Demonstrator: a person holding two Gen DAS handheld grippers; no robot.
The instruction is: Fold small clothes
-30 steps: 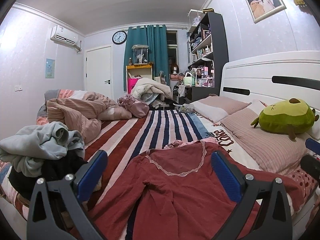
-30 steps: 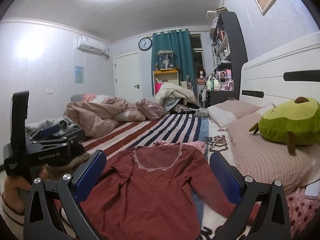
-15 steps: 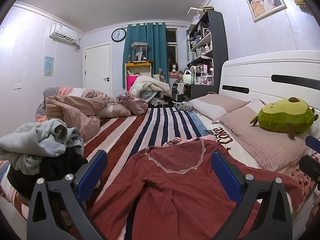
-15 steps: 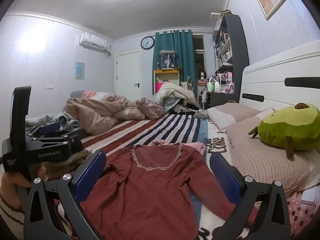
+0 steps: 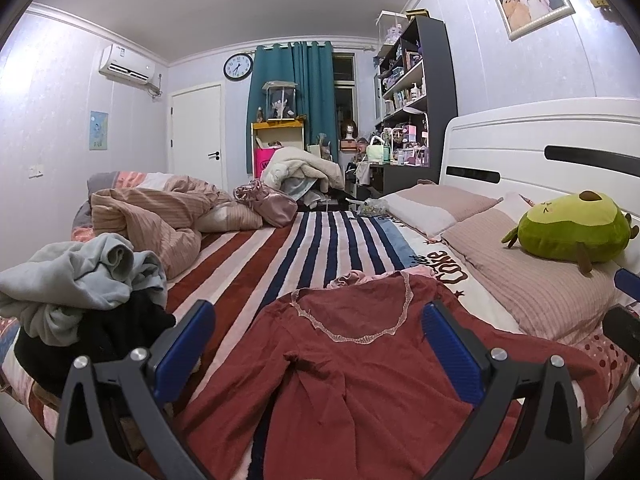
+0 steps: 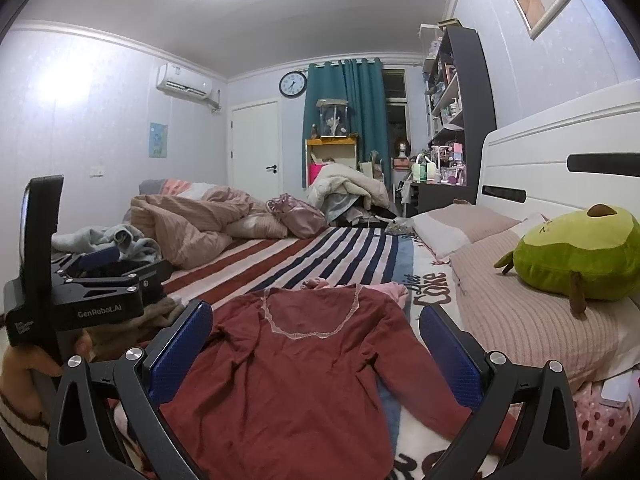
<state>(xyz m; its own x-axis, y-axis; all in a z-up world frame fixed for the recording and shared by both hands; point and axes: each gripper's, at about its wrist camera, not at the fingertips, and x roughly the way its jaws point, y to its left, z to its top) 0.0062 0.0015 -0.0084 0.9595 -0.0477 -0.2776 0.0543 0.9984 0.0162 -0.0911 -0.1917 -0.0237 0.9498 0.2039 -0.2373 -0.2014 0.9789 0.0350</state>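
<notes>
Hovering above a striped bed cover [image 5: 320, 240], I am holding my left claw [image 5: 316, 344] with its blue-padded fingers [image 5: 184, 344] spread wide and gripping nothing. A red long-sleeved top [image 5: 360, 380] with lace trim at the neckline is lying face up and unfolded on the cover directly below, its collar pointing toward 12 o'clock and one sleeve stretching out toward 3 o'clock. My right claw [image 6: 316, 344] is likewise gaping open and empty over the same red long-sleeved top [image 6: 296, 376], which is filling the space between its two blue pads. A pink garment [image 6: 394, 292] is peeking out from under the top's collar at 1 o'clock. From the right-hand camera, my left claw [image 6: 100, 258] is showing at 9 o'clock, held apart from the top. A heap of grey and black clothes [image 5: 80, 300] is sitting at 9 o'clock in the left-hand camera, just beside the left finger. A green avocado plush [image 6: 576, 256] is resting on a striped pink pillow [image 6: 520, 320] at 3 o'clock, in front of the white headboard [image 6: 560, 152]. A rumpled pink duvet [image 5: 160, 220] is bunching at 10 o'clock, well apart from the top.
</notes>
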